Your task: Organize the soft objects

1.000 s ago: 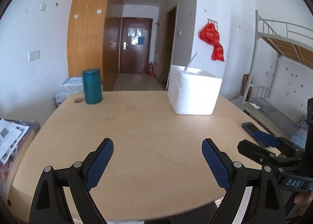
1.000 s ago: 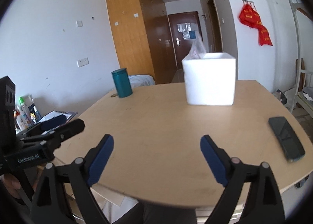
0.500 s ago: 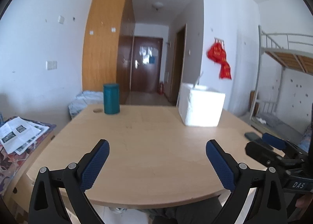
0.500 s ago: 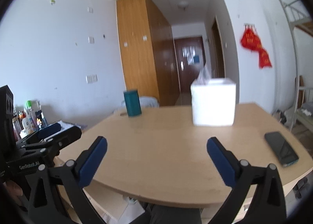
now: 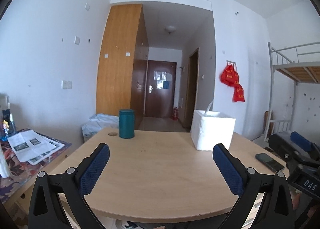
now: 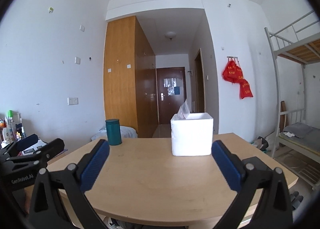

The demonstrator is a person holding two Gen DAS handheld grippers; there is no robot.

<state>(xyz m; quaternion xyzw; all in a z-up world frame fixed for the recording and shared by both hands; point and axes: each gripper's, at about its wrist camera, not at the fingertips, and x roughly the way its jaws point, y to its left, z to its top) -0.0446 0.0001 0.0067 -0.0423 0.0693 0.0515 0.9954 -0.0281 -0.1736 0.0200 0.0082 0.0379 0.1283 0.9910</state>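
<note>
A white foam box (image 5: 212,132) stands on the far right part of the round wooden table (image 5: 156,171); it also shows in the right wrist view (image 6: 191,134). A clear plastic bag (image 6: 184,110) sticks out of its top. My left gripper (image 5: 161,166) is open and empty, held above the table's near edge. My right gripper (image 6: 160,164) is open and empty, also near the front edge. Each gripper shows at the side of the other's view. No loose soft object shows on the table.
A teal canister (image 5: 126,126) stands at the table's far left, also in the right wrist view (image 6: 113,132). A black phone (image 5: 269,161) lies at the right edge. A side table with papers (image 5: 34,146) and bottles (image 6: 9,127) is left. A bunk bed (image 6: 294,97) is right.
Both grippers have drawn back from the table and tilted up, so the table looks farther and more wall and ceiling show. Both stay open and empty.
</note>
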